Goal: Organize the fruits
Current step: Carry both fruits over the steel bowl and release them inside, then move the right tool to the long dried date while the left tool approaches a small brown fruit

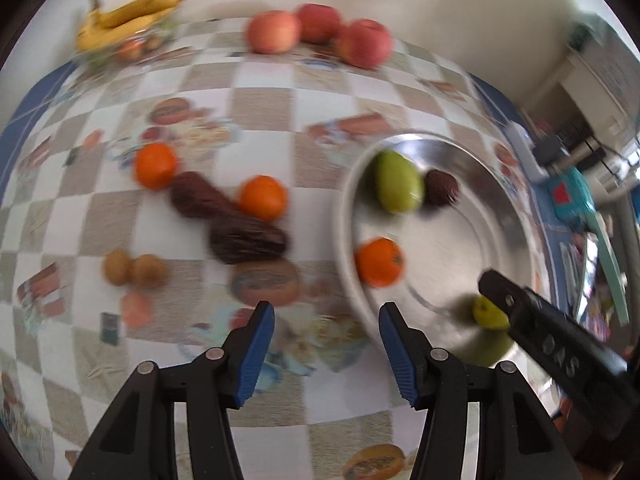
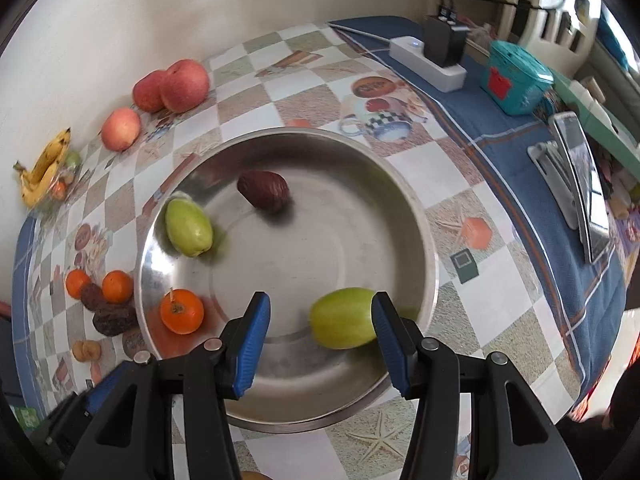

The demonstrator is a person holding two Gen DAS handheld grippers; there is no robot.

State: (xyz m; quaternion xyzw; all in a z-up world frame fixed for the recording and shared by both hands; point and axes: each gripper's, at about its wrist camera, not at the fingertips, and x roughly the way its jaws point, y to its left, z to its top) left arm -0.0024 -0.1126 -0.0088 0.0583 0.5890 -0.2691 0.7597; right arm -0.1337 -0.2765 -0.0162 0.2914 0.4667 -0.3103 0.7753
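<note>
A steel bowl (image 2: 420,216) holds a green fruit (image 2: 188,226), a dark brown fruit (image 2: 264,192), an orange (image 2: 182,312) and a second green fruit (image 2: 340,320). My right gripper (image 2: 320,300) hangs open over the bowl. That second green fruit lies beside its right finger, apart from the left one. My left gripper (image 1: 326,312) is open and empty above the tablecloth, just left of the bowl (image 1: 348,240). On the cloth lie two oranges (image 1: 156,164), two dark brown fruits (image 1: 244,240) and two small brown fruits (image 1: 134,270).
Three apples (image 1: 316,30) and a bunch of bananas (image 1: 124,18) sit along the wall at the back. A white power strip (image 2: 428,64), a teal box (image 2: 516,80) and a propped screen (image 2: 576,168) stand on the blue cloth to the right.
</note>
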